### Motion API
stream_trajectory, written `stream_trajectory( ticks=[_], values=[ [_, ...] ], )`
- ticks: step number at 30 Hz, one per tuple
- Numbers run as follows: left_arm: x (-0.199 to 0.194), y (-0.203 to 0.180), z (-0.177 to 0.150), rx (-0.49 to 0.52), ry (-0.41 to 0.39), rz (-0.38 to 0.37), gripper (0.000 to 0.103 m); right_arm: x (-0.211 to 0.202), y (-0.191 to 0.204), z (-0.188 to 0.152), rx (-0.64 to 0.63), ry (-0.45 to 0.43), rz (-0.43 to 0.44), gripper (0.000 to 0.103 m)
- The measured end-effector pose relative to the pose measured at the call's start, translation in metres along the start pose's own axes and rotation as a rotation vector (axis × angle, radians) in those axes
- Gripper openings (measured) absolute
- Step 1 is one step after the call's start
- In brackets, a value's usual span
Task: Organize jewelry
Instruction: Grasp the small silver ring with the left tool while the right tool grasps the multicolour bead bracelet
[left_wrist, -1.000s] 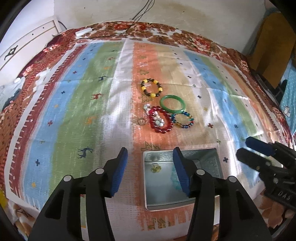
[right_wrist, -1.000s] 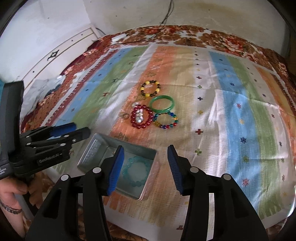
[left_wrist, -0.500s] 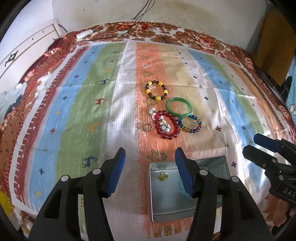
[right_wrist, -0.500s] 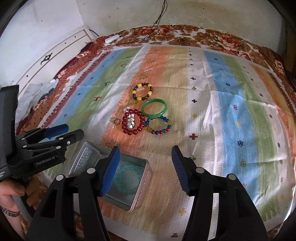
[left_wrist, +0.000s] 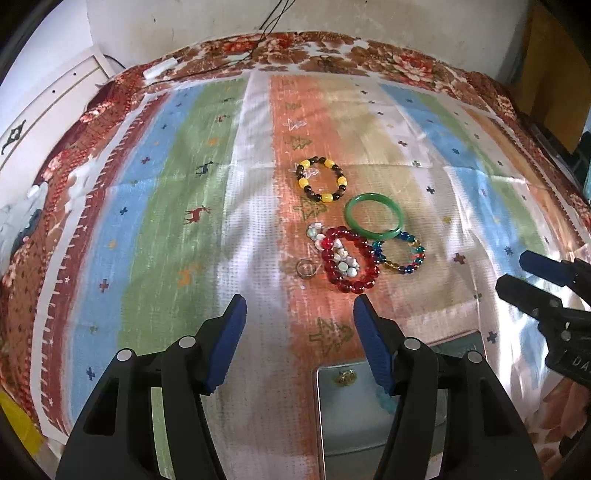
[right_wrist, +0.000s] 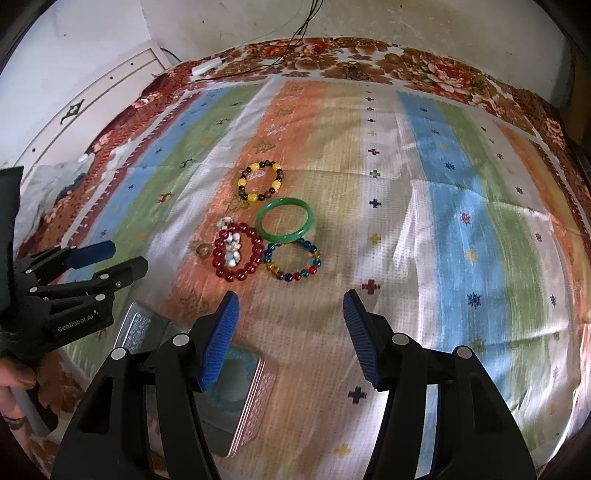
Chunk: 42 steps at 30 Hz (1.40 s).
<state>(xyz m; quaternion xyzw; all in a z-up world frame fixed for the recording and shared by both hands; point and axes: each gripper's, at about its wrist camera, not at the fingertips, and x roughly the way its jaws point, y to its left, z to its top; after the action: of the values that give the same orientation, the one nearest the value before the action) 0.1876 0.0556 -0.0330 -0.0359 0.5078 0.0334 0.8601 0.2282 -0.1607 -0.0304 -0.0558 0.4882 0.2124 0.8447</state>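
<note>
Both claws have moved up from over the square silver metal tin (left_wrist: 373, 417) toward the bracelet cluster at twelve o'clock on the striped bedspread (left_wrist: 155, 229). The left claw (left_wrist: 297, 332) is opening, empty; the right claw (right_wrist: 290, 328) is released, empty. So another pick looks imminent. The tin holds a pale turquoise beaded bracelet (right_wrist: 236, 380) and a small gold trinket (left_wrist: 345, 376).
</note>
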Motion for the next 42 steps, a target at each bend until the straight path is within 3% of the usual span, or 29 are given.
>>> stream_trajectory(
  ticks=[6,20,25,42],
  values=[
    [0.016,0.0,0.012,-0.001,0.027,0.002,0.06,0.014,-0.002,0.009,0.002,0.023,-0.018,0.058],
    [0.046,-0.002,0.027,0.005,0.103,-0.073,0.055,0.044,-0.008,0.021,0.012,0.076,-0.051,0.058],
    [0.057,-0.001,0.03,0.017,0.131,-0.071,0.042,0.052,-0.01,0.023,0.023,0.097,-0.039,0.058],
    [0.096,0.005,0.037,0.062,0.225,-0.091,0.04,0.088,-0.025,0.034,0.075,0.158,-0.052,0.058]
  ],
)
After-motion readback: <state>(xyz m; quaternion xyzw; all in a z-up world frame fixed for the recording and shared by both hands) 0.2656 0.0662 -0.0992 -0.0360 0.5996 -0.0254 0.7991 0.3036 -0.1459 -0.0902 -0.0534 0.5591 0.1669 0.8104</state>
